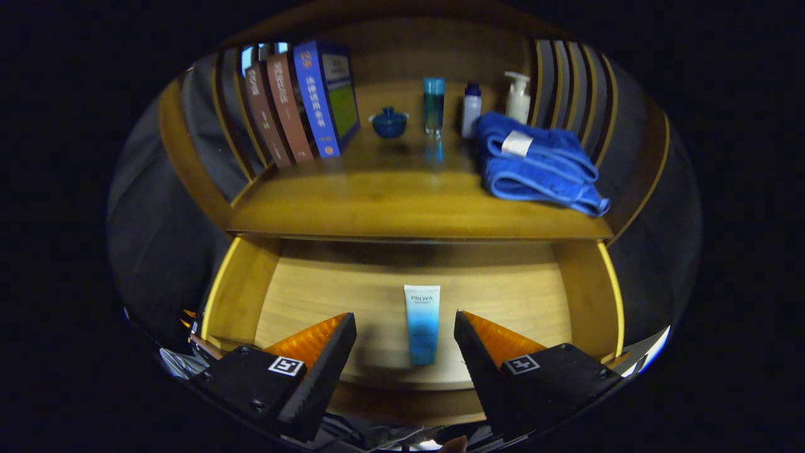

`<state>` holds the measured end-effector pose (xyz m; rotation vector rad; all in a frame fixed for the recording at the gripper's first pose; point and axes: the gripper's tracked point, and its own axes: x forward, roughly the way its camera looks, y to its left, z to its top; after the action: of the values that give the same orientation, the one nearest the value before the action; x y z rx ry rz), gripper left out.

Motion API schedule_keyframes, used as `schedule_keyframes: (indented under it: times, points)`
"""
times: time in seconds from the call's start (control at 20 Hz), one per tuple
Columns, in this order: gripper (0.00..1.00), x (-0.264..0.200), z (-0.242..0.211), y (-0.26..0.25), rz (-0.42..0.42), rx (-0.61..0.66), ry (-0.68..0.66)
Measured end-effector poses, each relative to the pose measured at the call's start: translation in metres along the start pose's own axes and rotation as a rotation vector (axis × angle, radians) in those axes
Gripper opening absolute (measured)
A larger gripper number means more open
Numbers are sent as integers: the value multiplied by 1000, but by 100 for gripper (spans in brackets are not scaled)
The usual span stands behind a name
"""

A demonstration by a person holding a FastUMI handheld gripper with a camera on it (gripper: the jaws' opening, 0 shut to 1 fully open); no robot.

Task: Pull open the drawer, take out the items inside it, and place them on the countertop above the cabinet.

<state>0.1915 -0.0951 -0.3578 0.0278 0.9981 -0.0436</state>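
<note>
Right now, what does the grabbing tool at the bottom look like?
The tool has two wedge-shaped fingers that taper to a point, with ridged, toothed inner faces. Each finger sits on a dark, blocky mount with screws, and each mount carries a small square black-and-white marker. The fingers stand apart, open.

Gripper (405, 333) held above the pulled-out drawer (327, 296), pointing down into it. Fingers spread wide, one on each side of the tube (422, 324) on the drawer floor. Neither finger touches the tube; clear gaps both sides. Nothing gripped.
</note>
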Motion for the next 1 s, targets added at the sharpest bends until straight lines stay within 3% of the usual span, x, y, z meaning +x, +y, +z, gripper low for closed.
schedule_keyframes:
  times: [0.25, 0.4, 0.65, 0.8, 0.9, 1.0]
  points:
    - [93, 46, -18, -13, -29, -7, 128]
    - [77, 61, -30, -16, -36, -19, 198]
    - [77, 76, -51, -20, -38, -30, 301]
    - [57, 94, -59, -24, -37, -26, 308]
    - [43, 81, -53, -22, -31, -62, 294]
    - [43, 79, -51, -23, -26, -57, 256]
